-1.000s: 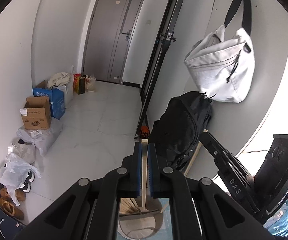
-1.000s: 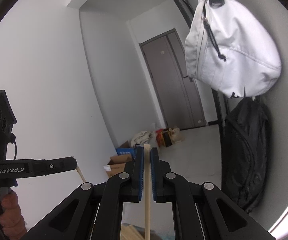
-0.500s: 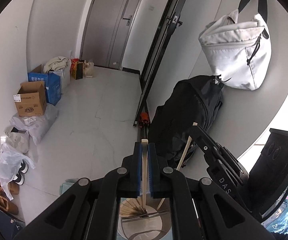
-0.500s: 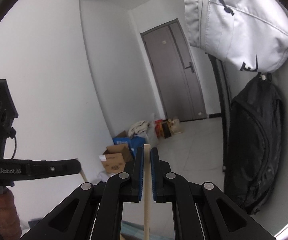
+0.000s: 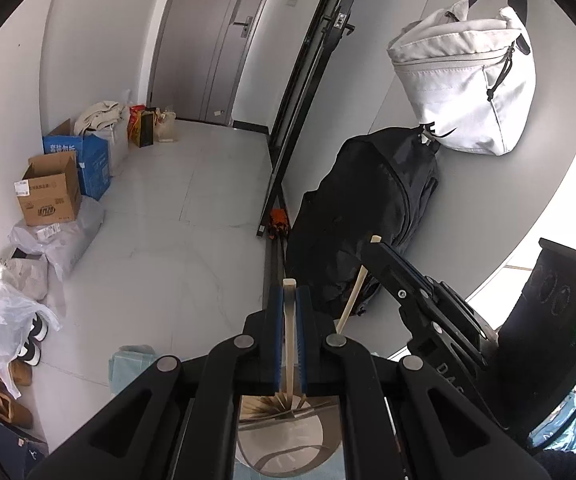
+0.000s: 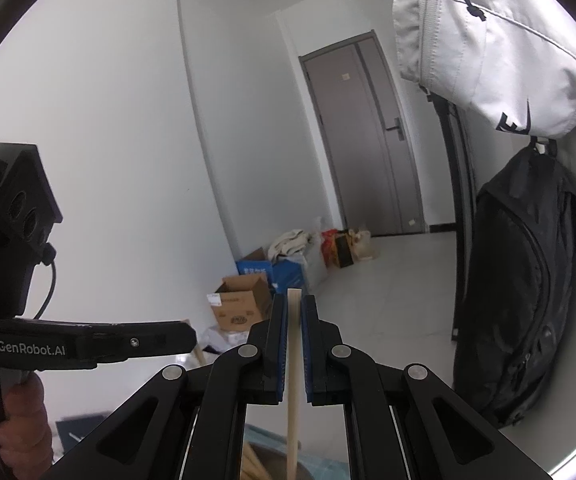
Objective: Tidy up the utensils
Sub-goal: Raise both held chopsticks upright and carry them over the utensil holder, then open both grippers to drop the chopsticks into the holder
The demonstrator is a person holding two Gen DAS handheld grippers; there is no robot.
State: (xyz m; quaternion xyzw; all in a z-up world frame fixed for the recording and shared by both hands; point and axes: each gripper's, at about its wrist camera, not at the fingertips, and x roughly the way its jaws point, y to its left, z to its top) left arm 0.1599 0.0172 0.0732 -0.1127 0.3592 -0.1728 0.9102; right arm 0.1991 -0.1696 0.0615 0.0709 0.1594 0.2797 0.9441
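Where each tool [image 5: 289,292] [image 6: 294,308] clamps, one upright chopstick [image 5: 289,320] [image 6: 292,360] between pads.

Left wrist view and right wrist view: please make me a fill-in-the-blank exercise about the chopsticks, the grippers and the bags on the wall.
1. The left gripper is shut on a pale wooden ____.
2. The right gripper holds a second pale wooden chopstick, so both grippers are ____.
3. The light grey fabric bag hangs ____ the black backpack.
4. Below the left gripper, the round container holds more wooden ____.

Missing words: chopstick; shut; above; chopsticks
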